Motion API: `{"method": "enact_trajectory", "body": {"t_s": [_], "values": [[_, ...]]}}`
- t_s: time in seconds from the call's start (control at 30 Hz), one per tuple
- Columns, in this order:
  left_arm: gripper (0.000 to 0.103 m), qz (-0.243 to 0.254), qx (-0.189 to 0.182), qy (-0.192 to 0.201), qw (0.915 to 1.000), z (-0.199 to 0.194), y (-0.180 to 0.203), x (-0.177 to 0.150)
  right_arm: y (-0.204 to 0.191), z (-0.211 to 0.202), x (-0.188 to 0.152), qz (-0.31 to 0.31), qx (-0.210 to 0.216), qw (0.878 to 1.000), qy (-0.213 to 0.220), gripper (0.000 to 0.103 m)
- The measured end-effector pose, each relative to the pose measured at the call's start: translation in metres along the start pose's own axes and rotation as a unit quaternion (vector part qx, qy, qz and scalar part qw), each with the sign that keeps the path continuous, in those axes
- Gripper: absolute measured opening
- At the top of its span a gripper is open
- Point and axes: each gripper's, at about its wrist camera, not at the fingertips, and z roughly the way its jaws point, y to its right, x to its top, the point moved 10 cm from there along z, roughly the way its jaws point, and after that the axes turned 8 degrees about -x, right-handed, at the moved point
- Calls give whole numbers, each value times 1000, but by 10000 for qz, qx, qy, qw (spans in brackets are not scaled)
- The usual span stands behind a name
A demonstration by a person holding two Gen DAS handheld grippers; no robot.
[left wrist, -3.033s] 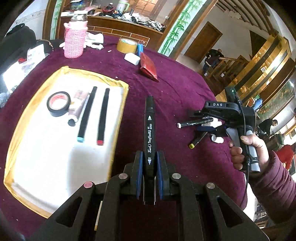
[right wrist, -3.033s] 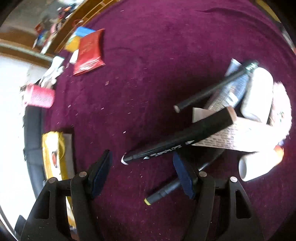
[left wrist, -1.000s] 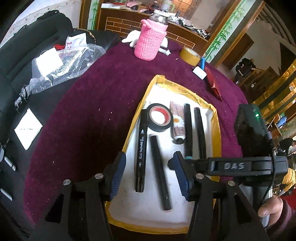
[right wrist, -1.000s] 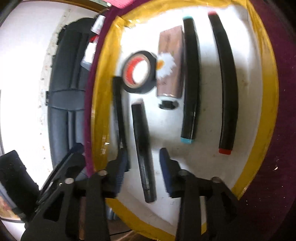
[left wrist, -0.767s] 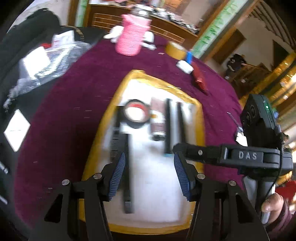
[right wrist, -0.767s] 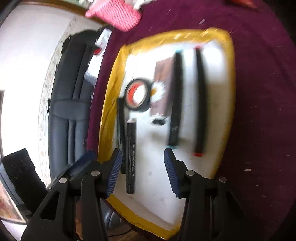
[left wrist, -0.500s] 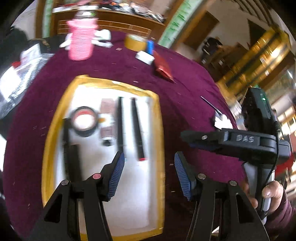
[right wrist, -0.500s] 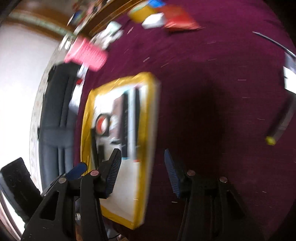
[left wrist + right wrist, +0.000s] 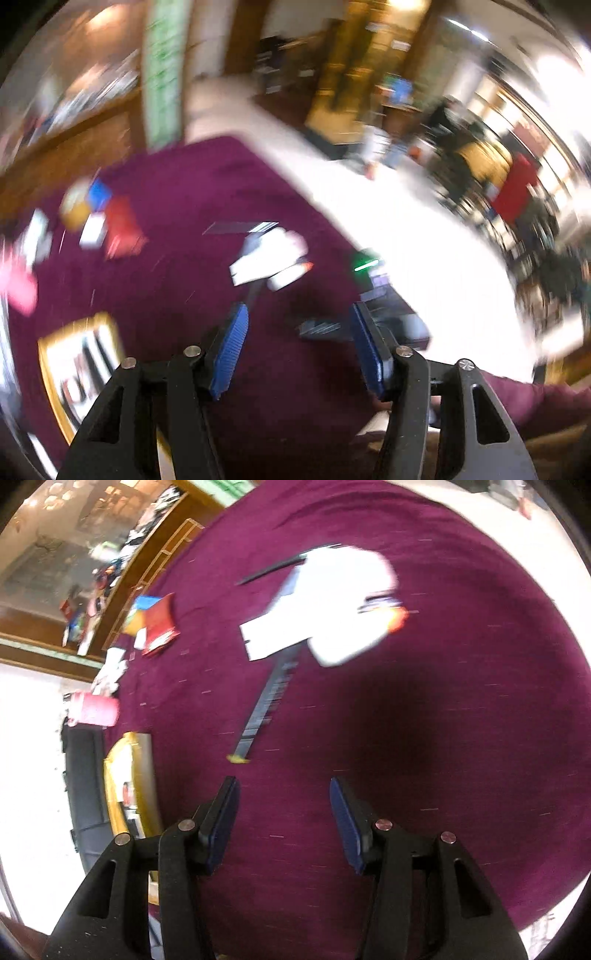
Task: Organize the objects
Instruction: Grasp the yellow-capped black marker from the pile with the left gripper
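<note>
— Where's the marker?

— The black marker [image 9: 266,701] with a yellow end lies flat on the purple worktop, slanting from near-left to far-right, its far end tucked under a blurred white pile [image 9: 325,605].

— And the tray?

— The yellow-rimmed tray [image 9: 142,775] sits at the left edge, holding dark items too blurred to name.

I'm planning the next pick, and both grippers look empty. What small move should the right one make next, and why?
Probably ease the open right gripper forward to straddle the yellow-tipped marker. It lies loose on the purple cloth just ahead, one end under the white pile, while the yellow-rimmed tray sits off to the left.
</note>
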Motion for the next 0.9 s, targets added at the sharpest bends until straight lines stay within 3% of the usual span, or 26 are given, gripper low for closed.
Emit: {"method": "enact_trajectory", "body": {"t_s": [0.13,0.23,0.3,0.4,0.47,0.6,0.67,0.77,0.83,0.9], "values": [[66,969,-424,206,9942,-20,109,46,44,-2,11,41,-238,9995,-189,49],[91,1246,-578,420,9896,-20,143,62,59,1,14,32,-254,9993,-290,49],[92,1178,-372,361,9917,-8,140,69,70,1,20,-60,-296,9991,-287,49],[92,491,-357,110,9981,12,123,79,79,0,27,-44,-233,9993,-290,49],[92,265,-173,163,9994,22,114,91,87,2,32,-19,-179,9993,-334,49],[92,606,-251,53,9978,34,118,86,94,0,43,-6,-87,9995,-312,49],[93,458,-30,120,9989,43,85,75,98,-4,52,39,5,9998,-217,49],[93,-348,136,-117,9992,91,-2,37,107,-9,61,116,72,9999,-66,49],[93,-994,337,-236,9942,129,-65,4,117,-11,65,181,72,9998,20,49],[92,-1382,425,-359,9888,162,-103,-24,125,-14,69,239,96,9996,129,49]]}}
